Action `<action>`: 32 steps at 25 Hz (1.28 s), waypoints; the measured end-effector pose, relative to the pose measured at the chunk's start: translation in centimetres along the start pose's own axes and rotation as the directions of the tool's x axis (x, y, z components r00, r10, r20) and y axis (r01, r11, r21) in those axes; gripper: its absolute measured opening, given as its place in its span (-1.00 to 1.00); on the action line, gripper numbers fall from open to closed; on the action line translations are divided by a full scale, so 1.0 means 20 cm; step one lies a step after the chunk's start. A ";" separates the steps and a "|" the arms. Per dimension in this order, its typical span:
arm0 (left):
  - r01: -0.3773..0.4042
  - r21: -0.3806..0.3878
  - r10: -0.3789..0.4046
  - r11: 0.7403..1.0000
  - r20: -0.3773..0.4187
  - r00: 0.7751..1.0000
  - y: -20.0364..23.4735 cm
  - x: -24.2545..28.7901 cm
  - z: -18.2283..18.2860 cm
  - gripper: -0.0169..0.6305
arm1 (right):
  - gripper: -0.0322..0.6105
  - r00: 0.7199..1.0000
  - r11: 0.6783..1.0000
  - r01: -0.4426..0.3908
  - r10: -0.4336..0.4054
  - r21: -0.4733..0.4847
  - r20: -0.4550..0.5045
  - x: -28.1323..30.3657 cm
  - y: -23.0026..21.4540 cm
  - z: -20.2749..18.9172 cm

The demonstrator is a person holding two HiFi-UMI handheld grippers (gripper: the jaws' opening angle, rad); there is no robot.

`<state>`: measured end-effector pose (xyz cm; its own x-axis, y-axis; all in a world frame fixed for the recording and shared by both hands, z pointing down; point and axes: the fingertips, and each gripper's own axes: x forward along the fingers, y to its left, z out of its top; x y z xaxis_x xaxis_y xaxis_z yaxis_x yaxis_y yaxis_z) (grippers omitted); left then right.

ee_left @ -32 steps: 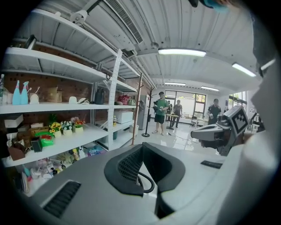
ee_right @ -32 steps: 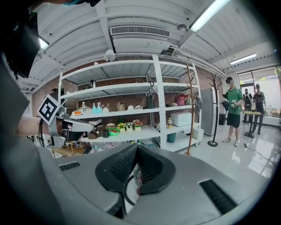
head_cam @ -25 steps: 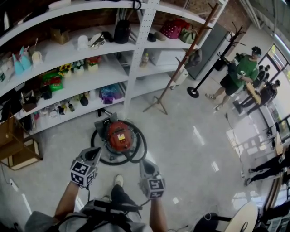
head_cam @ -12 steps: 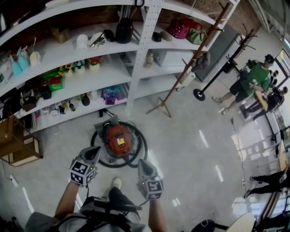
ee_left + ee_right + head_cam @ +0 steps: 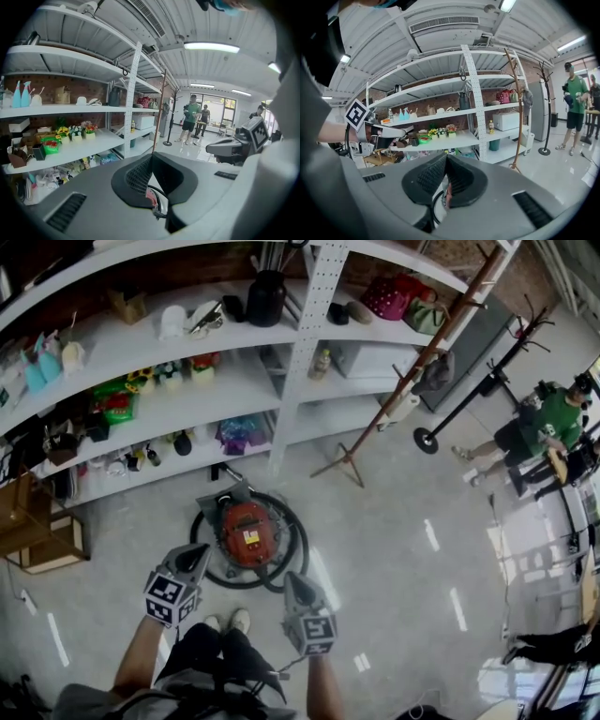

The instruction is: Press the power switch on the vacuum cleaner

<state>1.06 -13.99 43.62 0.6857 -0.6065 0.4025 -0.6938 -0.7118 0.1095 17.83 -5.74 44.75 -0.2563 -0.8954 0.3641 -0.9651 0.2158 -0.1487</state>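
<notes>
Both closed: left hand-held gripper, right hand-held gripper; vacuum cleaner apparently ahead.

right claw facing the white shelves
its jaws meet at the tips; the left claw shows at left, a person in green stands far right.

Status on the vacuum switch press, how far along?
Done: nothing yet; red vacuum cleaner on the floor untouched. In hand: left gripper and right gripper both hover near it, jaws shut, empty. Left: lower one and press the switch, which I can't pick out here.
</notes>
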 end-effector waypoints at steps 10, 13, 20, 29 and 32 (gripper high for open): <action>0.021 -0.009 -0.021 1.000 -0.031 0.999 0.08 0.15 -0.10 -0.92 | -0.87 0.999 1.000 -0.001 0.000 -0.027 -0.041 0.18 -0.02 -0.08; 0.032 -0.013 -0.032 0.999 -0.034 0.999 0.11 0.18 -0.14 -0.92 | -0.87 0.999 1.000 0.003 -0.004 -0.019 -0.053 0.22 -0.02 -0.12; 0.040 -0.043 -0.043 0.998 -0.061 0.997 0.21 0.24 -0.27 -0.92 | -0.87 0.996 1.000 0.007 -0.009 -0.026 -0.083 0.35 -0.02 -0.25; 0.069 -0.042 -0.072 0.997 -0.093 0.993 0.29 0.37 -0.45 -0.92 | -0.87 0.993 1.000 0.009 -0.008 0.011 -0.116 0.49 -0.01 -0.45; 0.068 -0.050 -0.073 0.996 -0.111 0.991 0.31 0.41 -0.54 -0.92 | -0.87 0.992 1.000 0.003 -0.002 0.010 -0.125 0.54 -0.03 -0.52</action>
<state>0.02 -19.48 57.38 0.7058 -0.5096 0.4920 -0.6558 -0.7328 0.1818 15.12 -11.54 58.40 -0.2595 -0.8403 0.4760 -0.9652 0.2093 -0.1566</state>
